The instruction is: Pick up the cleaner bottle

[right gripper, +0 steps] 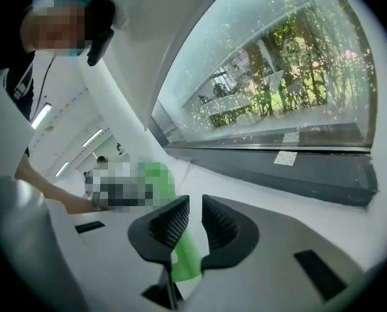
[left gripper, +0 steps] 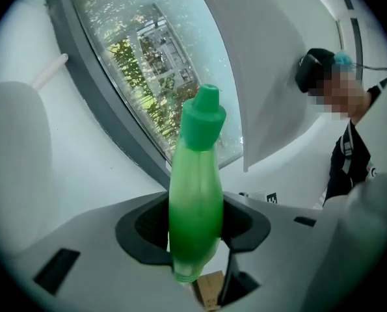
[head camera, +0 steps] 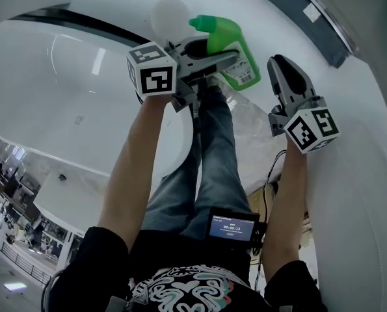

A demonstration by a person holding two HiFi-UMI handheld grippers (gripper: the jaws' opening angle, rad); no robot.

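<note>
The green cleaner bottle (head camera: 235, 51) has a green cap and a label on its side. My left gripper (head camera: 209, 52) is shut on it and holds it off the white surface. In the left gripper view the bottle (left gripper: 194, 200) stands upright between the two dark pads, which press on its body, with its cap above my left gripper (left gripper: 194, 225). My right gripper (head camera: 279, 62) is to the right of the bottle and apart from it. Its jaws are all but closed, with only a thin slit and nothing between them (right gripper: 195, 208). Part of the bottle (right gripper: 185, 260) shows beyond it.
White curved surfaces (head camera: 63, 90) surround me, under a large window with a dark frame (right gripper: 278, 168). A white rounded object (head camera: 169, 17) stands behind the bottle. My legs in jeans (head camera: 209, 155) are below the grippers. Another person (left gripper: 349, 155) stands at the right.
</note>
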